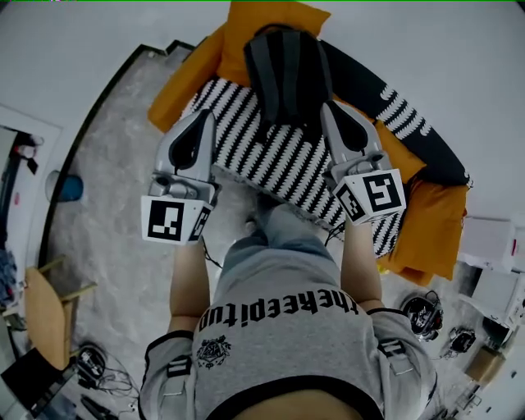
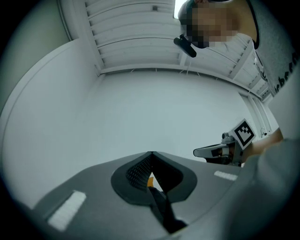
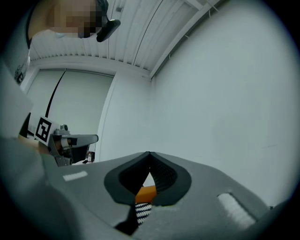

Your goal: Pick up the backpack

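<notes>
- Dark grey fabric backpack – lies flat on a low orange couch, straps facing up. Its upper end rests on an orange cushion, its lower end on a black-and-white zigzag throw.
- Long black cushion with white marks runs along the couch just to the right of the backpack.
- Left gripper – held out in front of the person, tip over the near-left part of the throw, beside the backpack's lower left corner and apart from it. In the left gripper view its jaws meet at the tip with nothing clamped between them; only a sliver of orange shows below the pads.
- Right gripper – tip overlaps the backpack's lower right corner in the head view; cannot tell whether it touches. In the right gripper view the jaws are fully together and empty, with orange cloth and the striped throw visible beneath them.
- Both grippers point across the couch toward a plain white wall. Each shows in the other's view – grey body, marker cube at the rear.
- Pale grey speckled floor in front of the couch; wooden chair at lower left, loose cables near it.
</notes>
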`<state>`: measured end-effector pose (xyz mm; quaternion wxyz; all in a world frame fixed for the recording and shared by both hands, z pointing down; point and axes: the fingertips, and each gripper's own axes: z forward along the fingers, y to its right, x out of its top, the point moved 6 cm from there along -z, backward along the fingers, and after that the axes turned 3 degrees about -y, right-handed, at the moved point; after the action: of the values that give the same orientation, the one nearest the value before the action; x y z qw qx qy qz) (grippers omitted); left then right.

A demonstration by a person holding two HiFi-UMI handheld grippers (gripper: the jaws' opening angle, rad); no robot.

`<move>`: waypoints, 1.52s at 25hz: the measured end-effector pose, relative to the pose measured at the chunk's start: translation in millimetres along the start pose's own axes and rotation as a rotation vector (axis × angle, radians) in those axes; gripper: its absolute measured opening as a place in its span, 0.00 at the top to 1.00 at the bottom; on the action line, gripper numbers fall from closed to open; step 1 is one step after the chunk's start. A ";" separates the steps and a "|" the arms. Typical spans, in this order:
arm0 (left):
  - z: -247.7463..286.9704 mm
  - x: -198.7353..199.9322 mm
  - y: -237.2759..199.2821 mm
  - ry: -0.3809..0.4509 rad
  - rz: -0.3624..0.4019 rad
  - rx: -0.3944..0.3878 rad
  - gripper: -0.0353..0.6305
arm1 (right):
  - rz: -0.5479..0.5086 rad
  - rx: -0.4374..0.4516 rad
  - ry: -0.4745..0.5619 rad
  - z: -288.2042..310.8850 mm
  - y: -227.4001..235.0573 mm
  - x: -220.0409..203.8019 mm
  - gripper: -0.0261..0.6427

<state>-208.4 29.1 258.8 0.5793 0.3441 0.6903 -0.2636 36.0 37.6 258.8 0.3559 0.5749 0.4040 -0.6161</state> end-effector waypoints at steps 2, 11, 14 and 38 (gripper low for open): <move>4.3 -0.8 -4.8 -0.003 0.007 0.012 0.92 | 0.010 0.001 0.007 7.0 7.4 -0.7 0.96; 38.9 -9.7 -36.2 -0.029 0.022 0.042 0.92 | 0.024 0.023 -0.001 60.1 29.6 -10.6 0.96; 59.9 -10.0 -42.7 -0.027 0.024 0.049 0.92 | 0.018 0.032 -0.012 78.4 46.1 -12.6 0.96; 181.5 -78.5 -79.0 -0.192 -0.016 0.048 0.92 | 0.191 0.051 -0.349 206.3 168.0 -156.4 0.91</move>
<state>-150.6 -172.0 298.7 0.6324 0.3255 0.6278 -0.3162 114.3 -224.2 402.3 0.4629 0.5039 0.2640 -0.6797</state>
